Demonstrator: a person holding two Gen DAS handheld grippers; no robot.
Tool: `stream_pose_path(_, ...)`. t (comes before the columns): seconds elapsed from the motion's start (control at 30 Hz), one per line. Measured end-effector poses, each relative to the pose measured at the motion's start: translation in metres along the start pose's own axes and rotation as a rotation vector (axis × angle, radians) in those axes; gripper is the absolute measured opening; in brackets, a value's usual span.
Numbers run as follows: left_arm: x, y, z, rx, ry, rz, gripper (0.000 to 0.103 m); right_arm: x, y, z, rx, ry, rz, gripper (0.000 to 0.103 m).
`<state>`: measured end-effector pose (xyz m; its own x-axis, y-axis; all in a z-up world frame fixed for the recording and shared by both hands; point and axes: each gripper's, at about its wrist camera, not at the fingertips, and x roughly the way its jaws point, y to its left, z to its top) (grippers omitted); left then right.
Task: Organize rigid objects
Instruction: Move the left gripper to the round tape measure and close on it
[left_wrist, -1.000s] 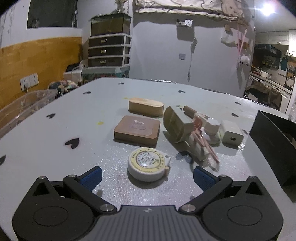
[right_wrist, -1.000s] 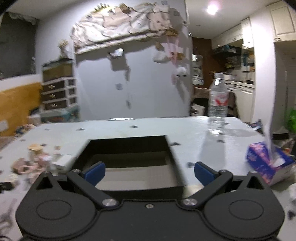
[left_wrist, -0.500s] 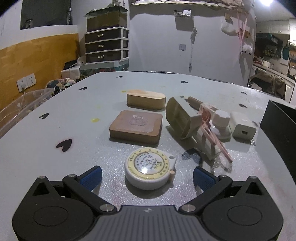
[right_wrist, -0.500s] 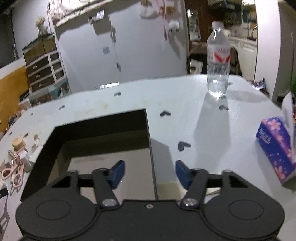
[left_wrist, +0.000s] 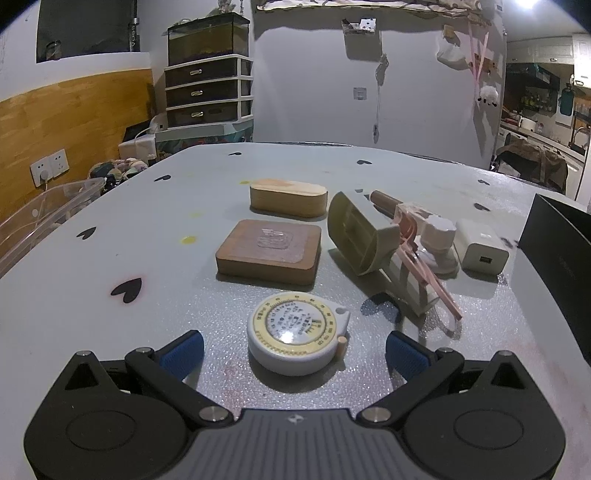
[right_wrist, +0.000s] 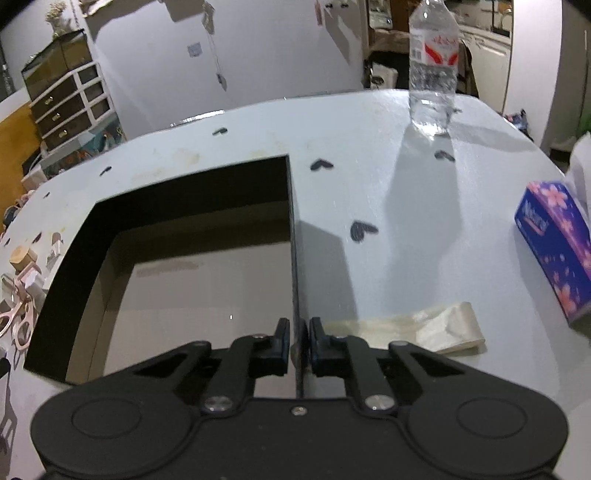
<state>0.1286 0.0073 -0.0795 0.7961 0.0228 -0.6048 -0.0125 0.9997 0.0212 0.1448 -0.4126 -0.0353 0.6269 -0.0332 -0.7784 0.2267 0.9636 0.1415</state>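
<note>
My left gripper (left_wrist: 293, 350) stands open low over the table, with a round white tape measure (left_wrist: 297, 338) between its blue fingertips (left_wrist: 184, 350), untouched. Beyond it lie a square wooden block (left_wrist: 269, 254), an oval wooden box (left_wrist: 288, 201), an olive plastic piece (left_wrist: 358, 236), pink scissors (left_wrist: 424, 269) and a white charger (left_wrist: 480, 253). The black box (left_wrist: 557, 258) stands at the right edge. In the right wrist view my right gripper (right_wrist: 297, 332) straddles the right wall of the black box (right_wrist: 291, 240); its jaws are closing, with the pads against that thin wall.
A water bottle (right_wrist: 432, 70) stands at the table's far right, and a purple tissue box (right_wrist: 557, 251) sits near the right edge. A folded cream plastic strip (right_wrist: 424, 328) lies just right of the box. A clear plastic bin (left_wrist: 44, 214) is beside the table's left.
My right gripper has tipped down and shifted to the box's right wall, its jaws going from wide open to nearly together around it. The left gripper has barely moved.
</note>
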Motion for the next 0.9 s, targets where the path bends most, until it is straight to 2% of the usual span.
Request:
stream_pose_path(0.2, -0.0007, 0.0003, 0.0001, -0.003, -0.002, -0.006, 0.103, 0.0048, 0.0034, -0.0014, -0.024, 0.055, -0.023, 0.011)
stream_pose_path(0.37, -0.0019, 0.0014, 0.0002, -0.014, -0.009, -0.017, 0.102, 0.0063, 0.0070, -0.0008, -0.056, 0.060, -0.042, 0.010)
stream_pose_path(0.57, -0.0036, -0.0014, 0.0004, 0.002, -0.023, -0.026, 0.094, 0.0072, 0.0076, 0.0023, -0.079, 0.077, -0.040, 0.010)
stream_pose_path(0.77, -0.0044, -0.0044, 0.0005, 0.022, -0.031, -0.035, 0.083, 0.0072, 0.0050, 0.0013, -0.076, 0.071, -0.027, 0.010)
stream_pose_path(0.9, -0.0066, -0.0045, 0.0005, 0.019, -0.047, -0.027, 0.063, 0.0070, 0.0018, -0.0002, -0.060, 0.061, -0.013, 0.010)
